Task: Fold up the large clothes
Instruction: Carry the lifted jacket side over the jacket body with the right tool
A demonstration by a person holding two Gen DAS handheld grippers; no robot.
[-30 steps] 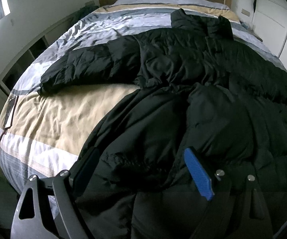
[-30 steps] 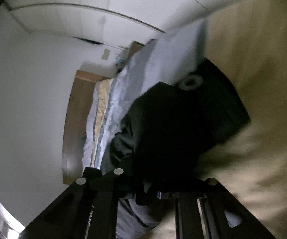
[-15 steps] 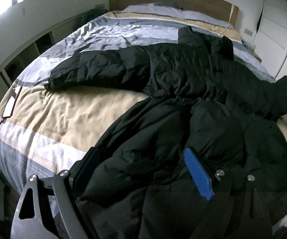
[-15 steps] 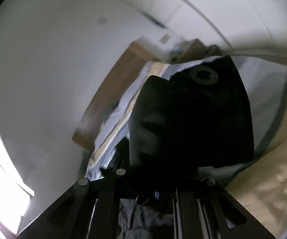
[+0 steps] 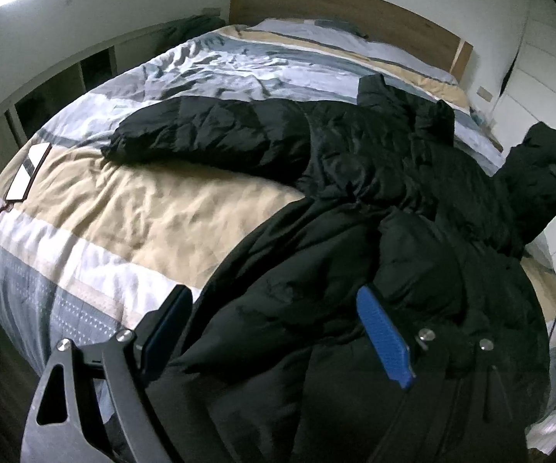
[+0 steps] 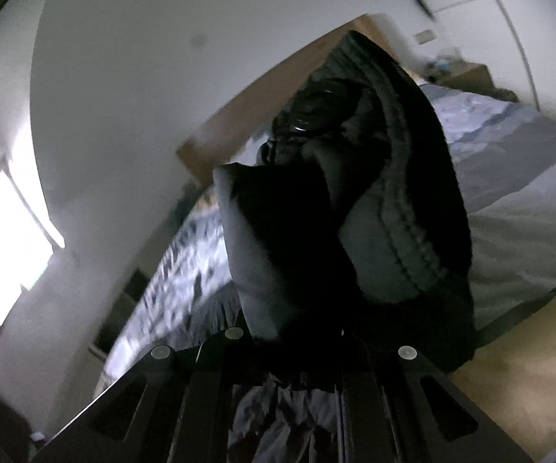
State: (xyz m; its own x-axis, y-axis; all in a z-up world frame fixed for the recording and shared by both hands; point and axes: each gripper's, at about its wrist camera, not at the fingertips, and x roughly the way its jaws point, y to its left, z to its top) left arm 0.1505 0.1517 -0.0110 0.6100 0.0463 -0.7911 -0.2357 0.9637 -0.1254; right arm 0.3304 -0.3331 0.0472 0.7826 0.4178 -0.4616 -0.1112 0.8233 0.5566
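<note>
A large black puffer coat (image 5: 355,200) lies spread on the bed, its left sleeve (image 5: 208,139) stretched flat toward the left. My left gripper (image 5: 274,332) is open, hovering over the coat's lower hem with fabric between its fingers but not pinched. My right gripper (image 6: 297,362) is shut on the cuff of the coat's right sleeve (image 6: 339,223) and holds it lifted off the bed. That raised sleeve (image 5: 536,177) also shows at the right edge of the left wrist view.
The bed (image 5: 123,223) has a striped beige, white and grey duvet and a wooden headboard (image 5: 355,11). Shelving (image 5: 46,92) runs along the left wall. White wardrobe doors (image 5: 540,77) stand at the right. A window (image 6: 0,247) glows at left.
My right gripper has lifted the sleeve cuff off the bed and swung it up and inward. The left gripper has drawn back slightly, still open over the hem.
</note>
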